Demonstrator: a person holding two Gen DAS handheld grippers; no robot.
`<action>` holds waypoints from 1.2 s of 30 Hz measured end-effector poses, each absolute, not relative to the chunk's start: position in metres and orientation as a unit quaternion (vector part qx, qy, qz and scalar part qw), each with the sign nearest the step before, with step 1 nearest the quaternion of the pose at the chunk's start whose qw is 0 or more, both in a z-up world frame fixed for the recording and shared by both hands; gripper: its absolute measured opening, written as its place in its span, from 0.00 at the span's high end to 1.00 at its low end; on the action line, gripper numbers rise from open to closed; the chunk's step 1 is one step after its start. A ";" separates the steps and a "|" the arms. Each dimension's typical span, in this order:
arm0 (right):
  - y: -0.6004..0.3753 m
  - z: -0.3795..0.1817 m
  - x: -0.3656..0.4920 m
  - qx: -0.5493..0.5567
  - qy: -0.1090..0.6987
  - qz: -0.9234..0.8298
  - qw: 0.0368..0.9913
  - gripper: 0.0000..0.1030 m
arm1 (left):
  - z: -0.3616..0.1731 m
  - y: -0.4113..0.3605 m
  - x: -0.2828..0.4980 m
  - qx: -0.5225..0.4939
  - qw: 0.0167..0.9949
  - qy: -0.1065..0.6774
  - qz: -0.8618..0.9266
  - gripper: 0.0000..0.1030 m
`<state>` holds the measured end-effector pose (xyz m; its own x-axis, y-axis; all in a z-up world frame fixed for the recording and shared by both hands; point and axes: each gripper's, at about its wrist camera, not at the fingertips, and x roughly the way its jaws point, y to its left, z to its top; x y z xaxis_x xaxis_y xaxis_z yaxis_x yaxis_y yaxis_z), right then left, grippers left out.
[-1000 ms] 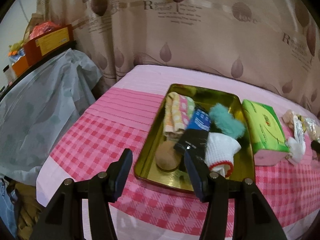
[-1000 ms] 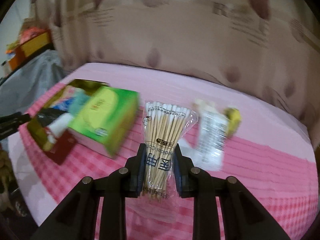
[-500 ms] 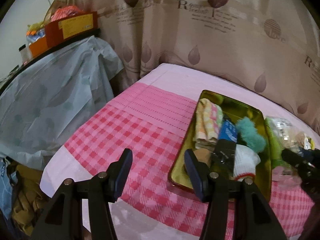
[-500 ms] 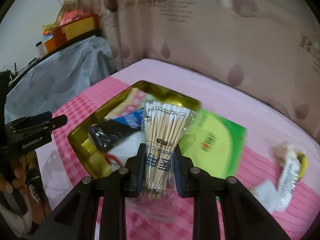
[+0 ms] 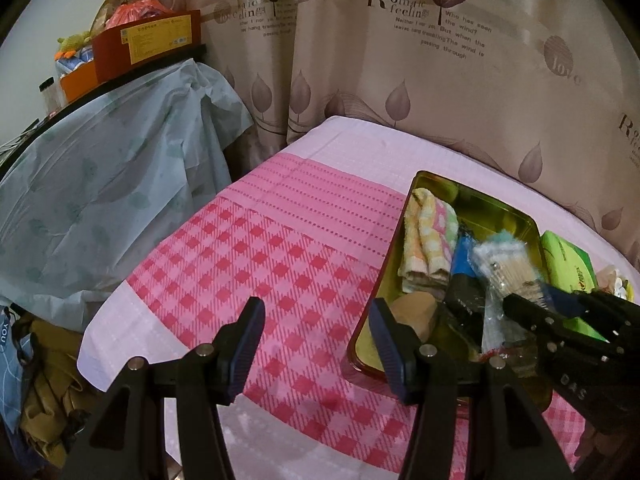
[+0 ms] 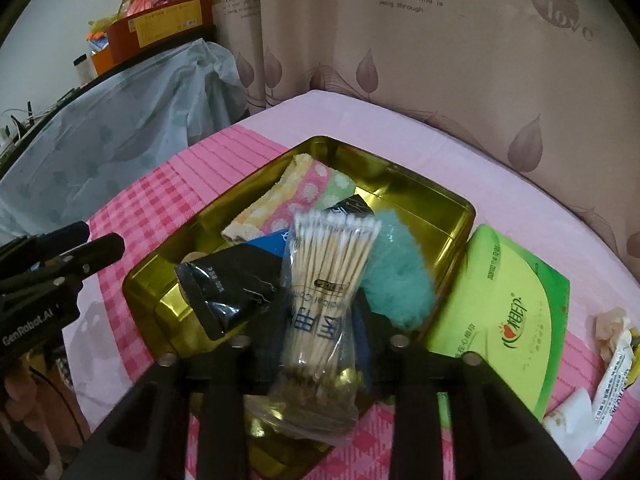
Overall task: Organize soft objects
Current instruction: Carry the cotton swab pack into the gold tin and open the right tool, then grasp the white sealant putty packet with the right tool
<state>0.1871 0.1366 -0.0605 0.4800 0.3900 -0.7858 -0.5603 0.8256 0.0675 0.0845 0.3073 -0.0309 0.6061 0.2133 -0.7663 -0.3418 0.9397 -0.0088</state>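
A gold tin tray (image 6: 436,196) on the pink checked cloth holds a folded pastel towel (image 6: 280,200), a black and blue packet (image 6: 236,280) and a teal fluffy thing (image 6: 400,276). My right gripper (image 6: 316,320) is shut on a clear bag of cotton swabs (image 6: 324,272) and holds it over the tray's front half. In the left wrist view the tray (image 5: 504,208) lies at the right and the swab bag (image 5: 500,272) hangs over it. My left gripper (image 5: 316,332) is open and empty, over the cloth left of the tray.
A green tissue pack (image 6: 512,308) lies right of the tray, with small wrapped packets (image 6: 612,364) beyond it. A grey-covered shelf (image 5: 100,184) with boxes stands left of the table. A curtain (image 5: 400,60) hangs behind.
My right gripper carried the swab bag left from the loose items to above the tray. My left gripper swung left, so the tray now sits at its right.
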 end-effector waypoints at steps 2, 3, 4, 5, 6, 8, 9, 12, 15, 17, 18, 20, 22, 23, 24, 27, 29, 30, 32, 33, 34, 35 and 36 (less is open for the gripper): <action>0.134 -0.058 0.185 -0.097 0.422 0.281 0.856 0.58 | -0.033 0.306 0.085 -0.073 0.891 0.419 0.157 0.46; 0.134 -0.057 0.184 -0.096 0.419 0.280 0.858 0.51 | -0.033 0.304 0.086 -0.071 0.891 0.419 0.158 0.46; 0.132 -0.054 0.183 -0.095 0.415 0.278 0.861 0.45 | -0.033 0.304 0.086 -0.069 0.892 0.419 0.157 0.46; 0.131 -0.051 0.182 -0.096 0.412 0.279 0.862 0.44 | -0.033 0.303 0.086 -0.068 0.892 0.418 0.157 0.46; 0.128 -0.047 0.180 -0.097 0.406 0.278 0.865 0.44 | -0.033 0.302 0.086 -0.066 0.893 0.416 0.157 0.46; 0.119 -0.038 0.175 -0.095 0.396 0.273 0.872 0.44 | -0.032 0.301 0.085 -0.064 0.895 0.414 0.155 0.46; 0.111 -0.033 0.173 -0.088 0.391 0.269 0.876 0.43 | -0.032 0.301 0.085 -0.062 0.895 0.413 0.155 0.46; 0.085 -0.023 0.171 -0.075 0.385 0.250 0.885 0.43 | -0.033 0.299 0.086 -0.057 0.895 0.414 0.157 0.46; 0.047 -0.019 0.171 -0.066 0.383 0.213 0.896 0.43 | -0.035 0.295 0.086 -0.047 0.895 0.414 0.158 0.46; 0.013 -0.021 0.174 -0.065 0.387 0.175 0.903 0.42 | -0.036 0.292 0.087 -0.039 0.897 0.413 0.155 0.46; 0.000 -0.022 0.175 -0.062 0.391 0.161 0.904 0.42 | -0.036 0.290 0.087 -0.036 0.897 0.412 0.153 0.46; -0.035 -0.025 0.178 -0.051 0.399 0.128 0.907 0.42 | -0.036 0.287 0.087 -0.032 0.899 0.411 0.148 0.46; -0.071 -0.028 0.182 -0.044 0.406 0.086 0.909 0.42 | -0.036 0.284 0.088 -0.028 0.899 0.411 0.147 0.46; -0.088 -0.030 0.183 -0.034 0.410 0.072 0.908 0.42 | -0.036 0.282 0.087 -0.024 0.900 0.409 0.145 0.46; -0.104 -0.034 0.185 -0.023 0.415 0.059 0.908 0.42 | -0.036 0.280 0.087 -0.020 0.902 0.407 0.144 0.46; -0.140 -0.046 0.191 -0.016 0.430 0.027 0.902 0.42 | -0.036 0.274 0.088 -0.014 0.905 0.405 0.131 0.46; -0.157 -0.058 0.197 -0.007 0.444 0.021 0.896 0.42 | -0.032 0.267 0.087 -0.011 0.908 0.403 0.116 0.46; -0.162 -0.062 0.200 -0.001 0.450 0.021 0.893 0.42 | -0.029 0.263 0.087 -0.009 0.910 0.399 0.109 0.46; -0.170 -0.074 0.209 0.009 0.463 0.023 0.886 0.42 | -0.021 0.254 0.085 -0.009 0.915 0.392 0.092 0.46; -0.172 -0.079 0.213 0.015 0.467 0.025 0.884 0.42 | -0.017 0.250 0.084 -0.011 0.917 0.389 0.084 0.46; -0.175 -0.084 0.215 0.025 0.470 0.030 0.882 0.42 | -0.012 0.243 0.084 -0.013 0.919 0.387 0.072 0.46; -0.176 -0.088 0.216 0.031 0.472 0.033 0.880 0.42 | -0.007 0.235 0.084 -0.009 0.921 0.384 0.059 0.46; -0.174 -0.092 0.220 0.034 0.474 0.036 0.879 0.42 | -0.003 0.227 0.085 -0.003 0.923 0.382 0.050 0.46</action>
<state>0.2199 -0.1738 -0.0923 0.5477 0.0967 -0.8311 -0.0316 0.9950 0.0950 0.0847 0.2273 -0.0027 0.7029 0.0908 -0.7054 -0.0952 0.9949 0.0331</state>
